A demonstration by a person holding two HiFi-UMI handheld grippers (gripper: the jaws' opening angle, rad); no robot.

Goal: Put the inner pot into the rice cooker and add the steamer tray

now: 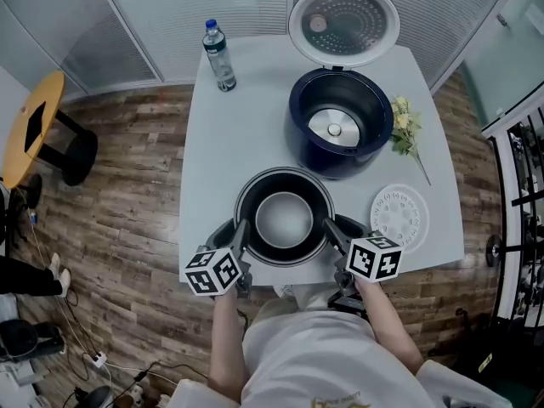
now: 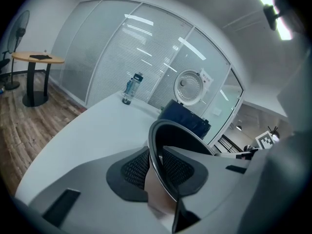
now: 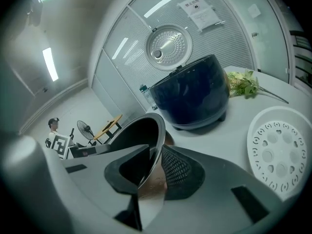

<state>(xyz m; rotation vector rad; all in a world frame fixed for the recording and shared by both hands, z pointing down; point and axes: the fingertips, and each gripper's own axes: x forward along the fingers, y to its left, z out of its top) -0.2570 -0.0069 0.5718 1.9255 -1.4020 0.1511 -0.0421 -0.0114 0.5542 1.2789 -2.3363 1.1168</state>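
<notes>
The black inner pot (image 1: 285,219) stands on the white table (image 1: 229,143) near its front edge. My left gripper (image 1: 242,238) is shut on the pot's left rim, which runs between the pads (image 2: 136,169) in the left gripper view. On the opposite rim my right gripper (image 1: 330,233) is shut as well, one pad (image 3: 178,172) outside the wall and one inside. Behind the pot is the dark blue rice cooker (image 1: 340,126), its lid (image 1: 343,22) raised and its cavity bare. The white perforated steamer tray (image 1: 399,217) lies flat to the pot's right.
A water bottle (image 1: 220,55) stands at the table's back left. A sprig of flowers (image 1: 404,126) lies right of the cooker. Beyond the table are a wooden floor, a small round yellow table (image 1: 34,126) at the left and glass partition walls behind.
</notes>
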